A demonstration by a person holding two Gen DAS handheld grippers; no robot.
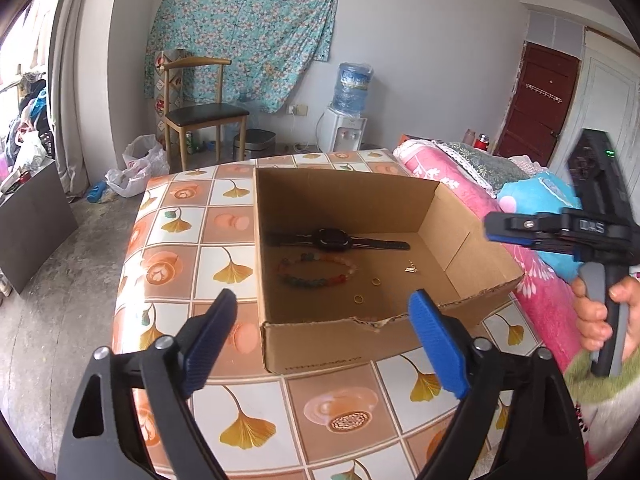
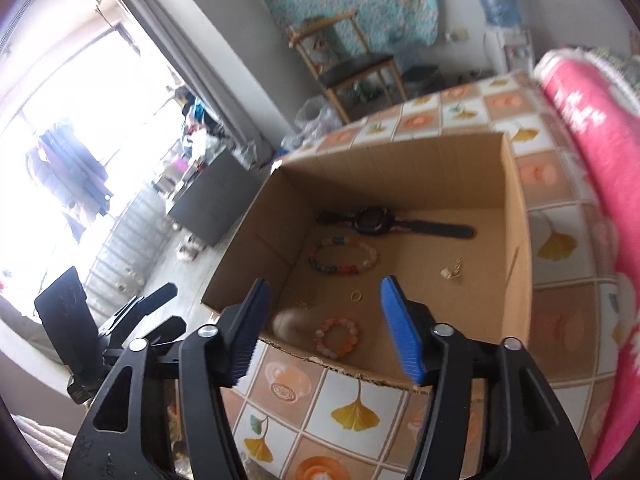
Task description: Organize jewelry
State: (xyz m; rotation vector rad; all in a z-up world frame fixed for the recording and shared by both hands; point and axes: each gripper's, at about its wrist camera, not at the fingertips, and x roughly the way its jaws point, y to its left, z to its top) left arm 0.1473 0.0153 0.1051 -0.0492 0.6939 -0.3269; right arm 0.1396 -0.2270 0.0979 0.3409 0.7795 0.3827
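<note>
On tiled tabletop (image 1: 240, 424), box (image 1: 344, 196) holds watch (image 1: 336, 239) lying crosswise; both grippers' jaws apart, empty.

The left gripper (image 1: 322, 336) tilts downward, jaws spread wide and empty. The right gripper (image 2: 324, 330) (held in a hand (image 1: 600, 316) with fingers curled round its handle) also gapes, nothing between its jaws.

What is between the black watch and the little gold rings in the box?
The colourful bead bracelet lies between the watch and gold rings; both wrist views show it.
</note>
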